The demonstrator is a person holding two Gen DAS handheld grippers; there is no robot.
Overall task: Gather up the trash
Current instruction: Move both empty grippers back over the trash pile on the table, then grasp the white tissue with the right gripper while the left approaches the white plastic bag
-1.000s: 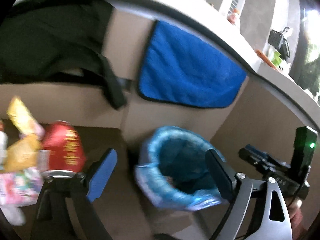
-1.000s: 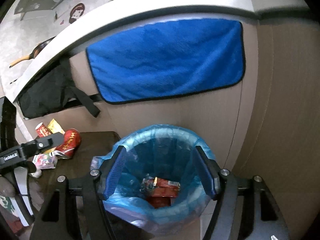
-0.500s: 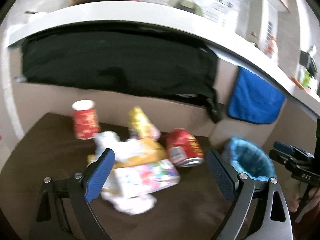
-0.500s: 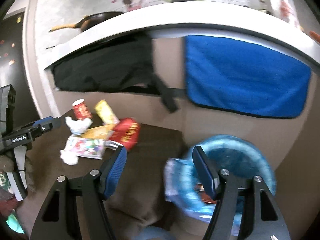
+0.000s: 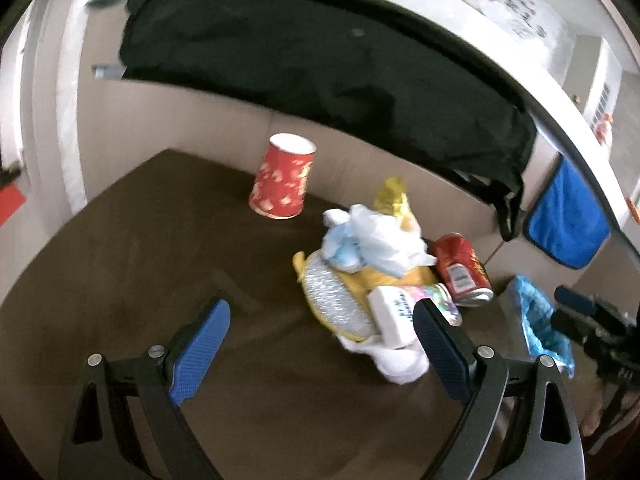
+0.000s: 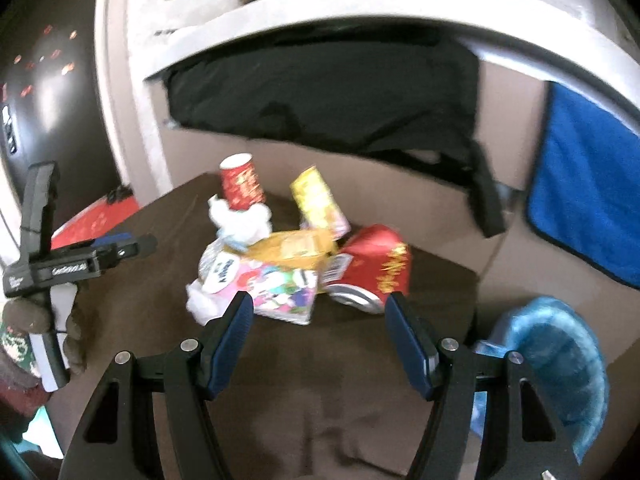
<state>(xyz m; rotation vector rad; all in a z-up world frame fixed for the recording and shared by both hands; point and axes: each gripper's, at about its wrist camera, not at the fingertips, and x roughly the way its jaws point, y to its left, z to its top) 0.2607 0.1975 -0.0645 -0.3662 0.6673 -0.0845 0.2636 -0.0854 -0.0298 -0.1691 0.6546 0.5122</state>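
With both the left hand-held gripper and right hand-held gripper spread empty, a fresh pickup is judged due: the red can, toward the tabletop edge nearest the blue-lined bin, must be straddled and clamped.

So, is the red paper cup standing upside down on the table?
Yes, the red paper cup stands upside down, its wide mouth on the brown table and its white base up.
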